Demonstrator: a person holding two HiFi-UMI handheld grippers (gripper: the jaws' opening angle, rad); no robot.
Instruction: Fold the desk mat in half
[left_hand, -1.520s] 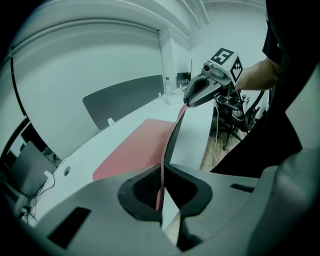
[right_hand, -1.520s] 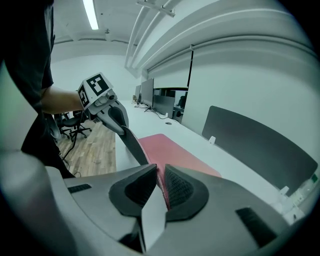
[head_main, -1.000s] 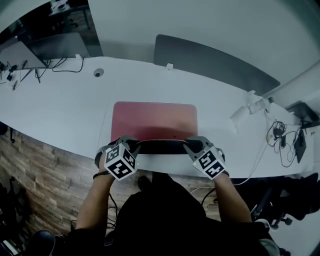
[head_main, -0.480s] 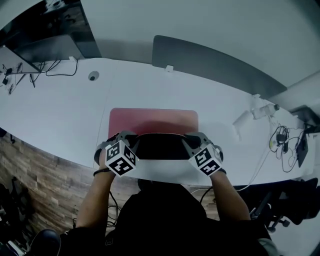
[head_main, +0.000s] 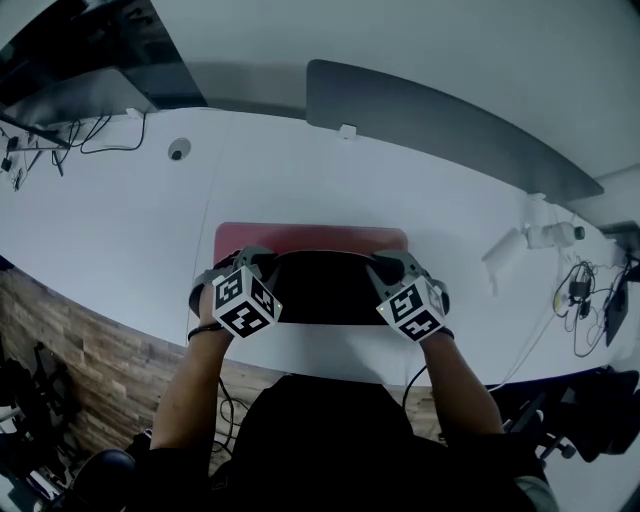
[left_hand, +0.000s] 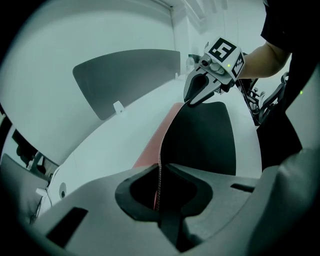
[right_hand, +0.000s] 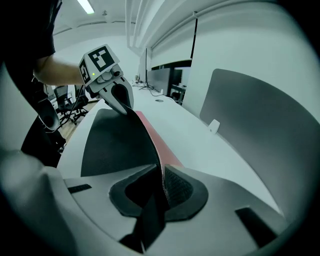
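— How's the feed?
— Even, cool overhead light; the white desk (head_main: 120, 210) is bright without glare. I see a ceiling light strip (right_hand: 86, 6) in the right gripper view.
— Shadows?
— Soft, one behind the grey divider panel (head_main: 440, 125). The desk mat (head_main: 315, 290) underside reads flat black, no detail.
— Sharpness?
— Fisheye bends every edge, corners vignette dark. The left gripper (left_hand: 160, 172) body close up is soft, perhaps out of focus.

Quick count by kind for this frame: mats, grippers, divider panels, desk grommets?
desk mat: 1
Grippers: 2 (left gripper, right gripper, each clamped on the mat's lifted edge)
divider panel: 1
grommet: 1
Total: 5
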